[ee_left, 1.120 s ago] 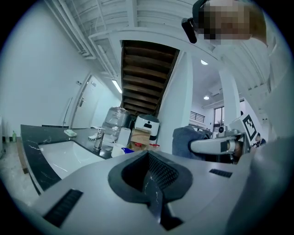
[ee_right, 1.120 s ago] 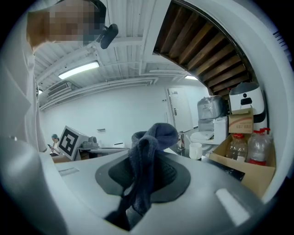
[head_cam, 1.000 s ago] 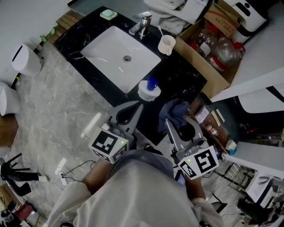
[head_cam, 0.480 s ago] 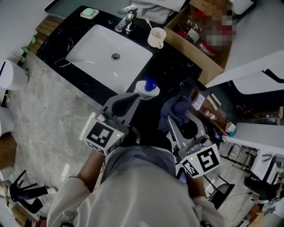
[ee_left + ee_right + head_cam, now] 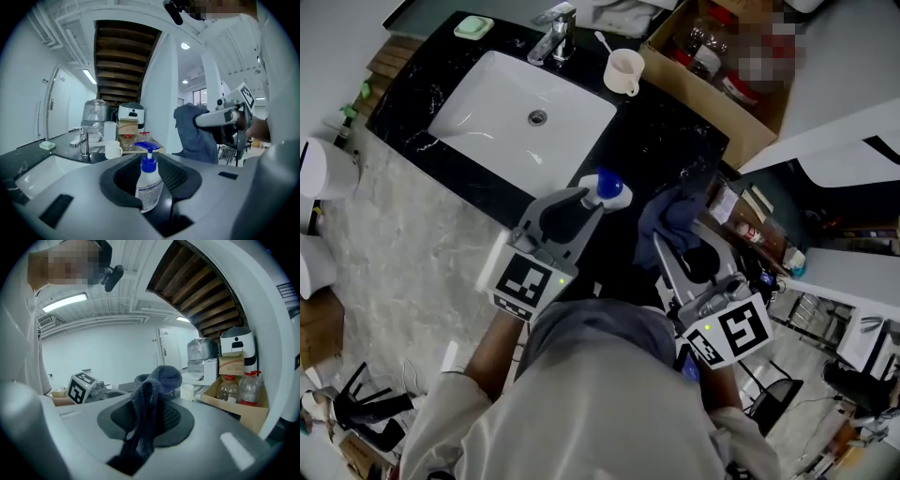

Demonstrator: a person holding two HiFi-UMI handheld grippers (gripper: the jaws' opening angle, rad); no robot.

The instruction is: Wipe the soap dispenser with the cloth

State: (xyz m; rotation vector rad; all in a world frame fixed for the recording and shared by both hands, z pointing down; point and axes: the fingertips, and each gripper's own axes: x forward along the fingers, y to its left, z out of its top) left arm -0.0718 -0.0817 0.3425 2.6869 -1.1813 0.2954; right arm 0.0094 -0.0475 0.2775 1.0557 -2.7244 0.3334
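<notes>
Left gripper: jaws part-way apart, just been opening, with the dispenser upright between them and a dark gap down its right side (no squeeze to be seen there). Blue pump clear above the jaw line, spout turned to the left in the left gripper view. Right gripper: jaws clamped on the cloth, dark blue, bunched into a knob above the jaws and trailing down through them. Both grippers side by side and apart, cloth held up in the air to the right of the dispenser and not touching it. Dispenser on the black counter, at its front edge, just beside the front right corner of the white sink. Further out, along the back edge: chrome tap behind the sink, pale mug just right of it, green soap dish near the back left corner. At the right edge of the counter, a cardboard box holding bottles.
</notes>
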